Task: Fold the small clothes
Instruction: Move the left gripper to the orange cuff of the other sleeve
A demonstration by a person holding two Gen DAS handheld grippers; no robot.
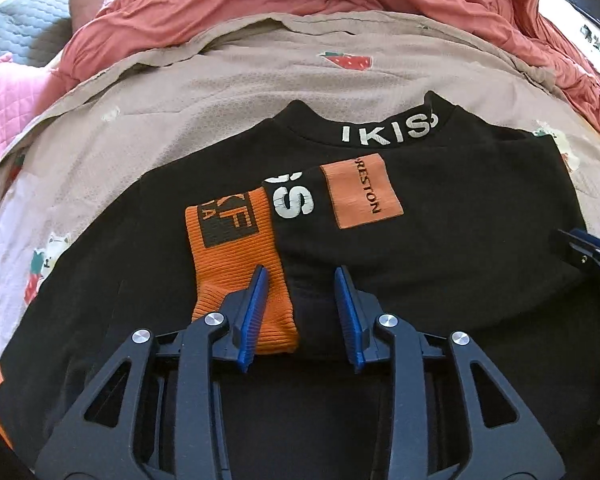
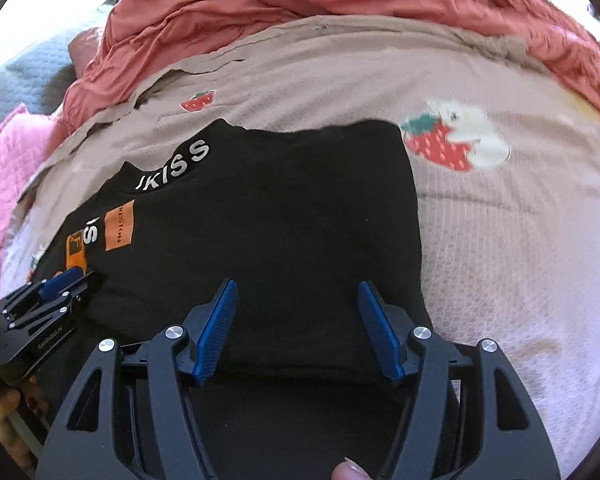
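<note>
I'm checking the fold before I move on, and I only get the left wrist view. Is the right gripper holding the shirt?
Observer: No. The right gripper is open above the black shirt, with nothing pinched between its fingers.
Operator: Is the shirt's right side tidy?
Observer: Its right edge runs straight, with no sleeve sticking out, next to a large strawberry print on the beige blanket.

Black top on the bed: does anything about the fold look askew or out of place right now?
Nothing stands out. The black top lies flat on the strawberry-print blanket, its orange cuff folded across the chest. Both grippers, left and right, are open above it.
</note>
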